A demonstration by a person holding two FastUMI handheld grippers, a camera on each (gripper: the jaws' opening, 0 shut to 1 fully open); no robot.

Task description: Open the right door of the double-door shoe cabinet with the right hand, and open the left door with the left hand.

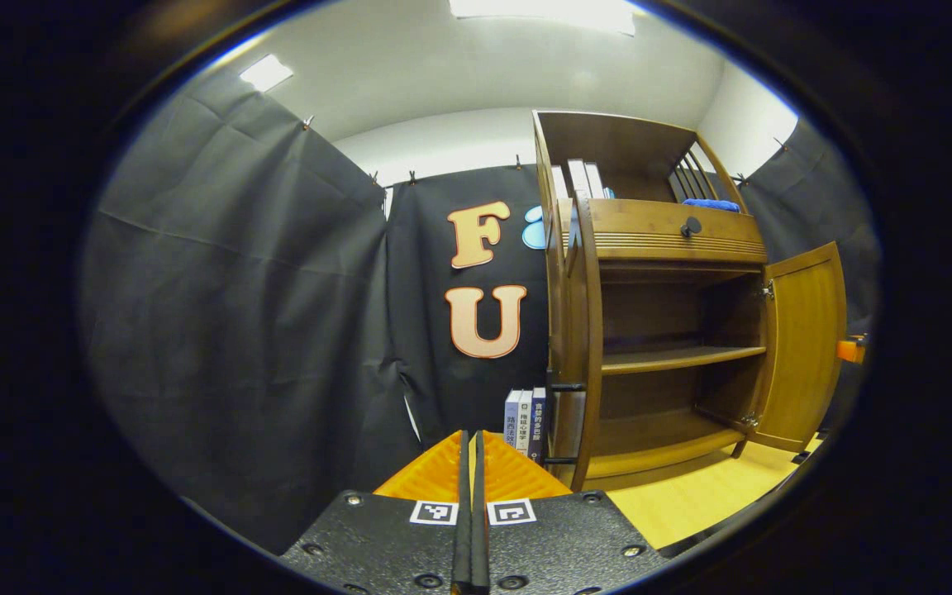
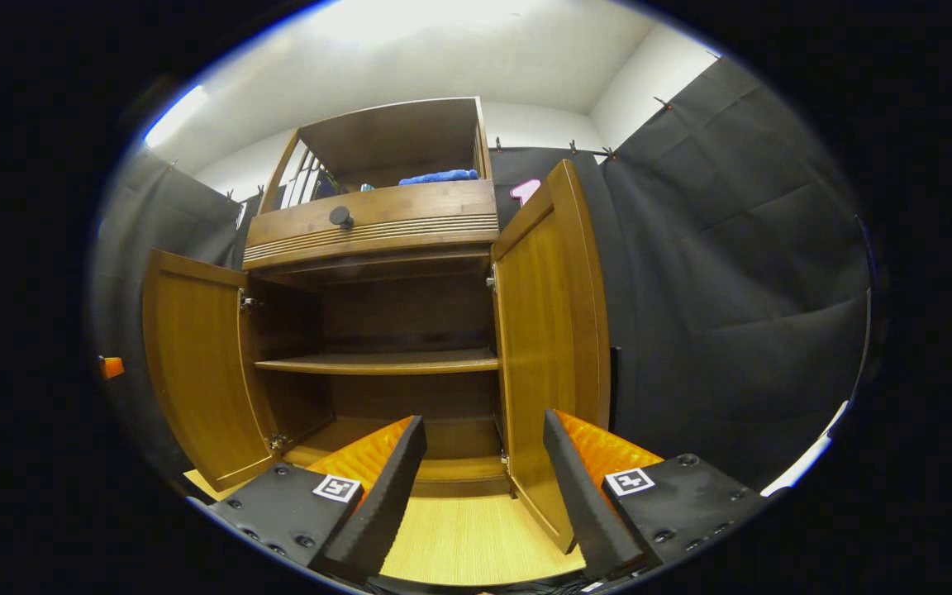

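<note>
Booth-floor shoe cabinet (image 2: 377, 248), doors wide, shelves (image 2: 381, 362) bare.

At the bottom centre of the left gripper view, the left gripper (image 1: 471, 463) has its fingers pressed together, empty. The right gripper (image 2: 484, 463), bottom of the right gripper view, stands spread wide, holding nothing.

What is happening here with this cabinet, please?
A person holding a claw in each hand is opening the two doors of a wooden cabinet. Both doors now stand open: the right door and the left door are swung out, showing an empty shelf. The right claw is open near the right door's edge, touching nothing. The left claw is shut and empty, away from the cabinet. The task looks finished.
</note>
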